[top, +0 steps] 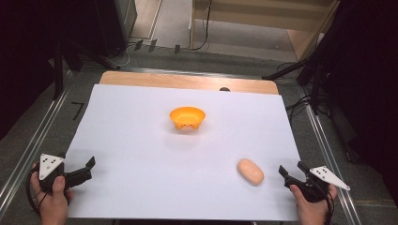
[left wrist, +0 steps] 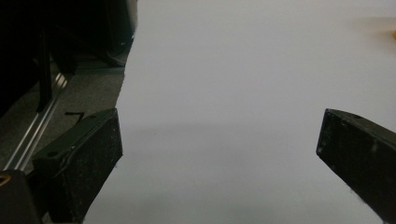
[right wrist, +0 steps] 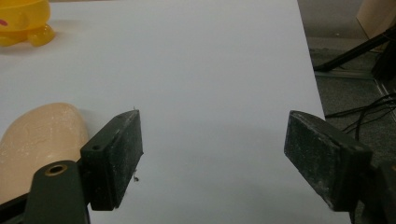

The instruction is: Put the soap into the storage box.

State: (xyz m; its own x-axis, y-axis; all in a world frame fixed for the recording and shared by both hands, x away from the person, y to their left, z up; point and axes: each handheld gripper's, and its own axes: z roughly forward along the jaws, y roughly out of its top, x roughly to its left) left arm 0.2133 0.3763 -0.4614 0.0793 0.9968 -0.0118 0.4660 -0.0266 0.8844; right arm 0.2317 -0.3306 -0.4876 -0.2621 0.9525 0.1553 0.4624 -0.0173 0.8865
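Right hand-held gripper [right wrist: 212,154] – open, empty

The high view is evenly lit from above, and the white sheet [top: 155,154] on the desk [top: 187,80] reads bright without glare. The surroundings at both sides fall off into near black. Shadows are soft and short: a faint one under the bowl [top: 187,117], another hugging the soap [top: 250,171]. The picture is slightly soft and low in detail. In the left gripper view the sheet looks dimmer and greyish, with a broad soft shadow band across it; the jaws of the hand-held gripper are close and blurred. In the right gripper view the light is brighter, the soap's [right wrist: 37,144] near edge is out of focus, and dust shows on the jaws.
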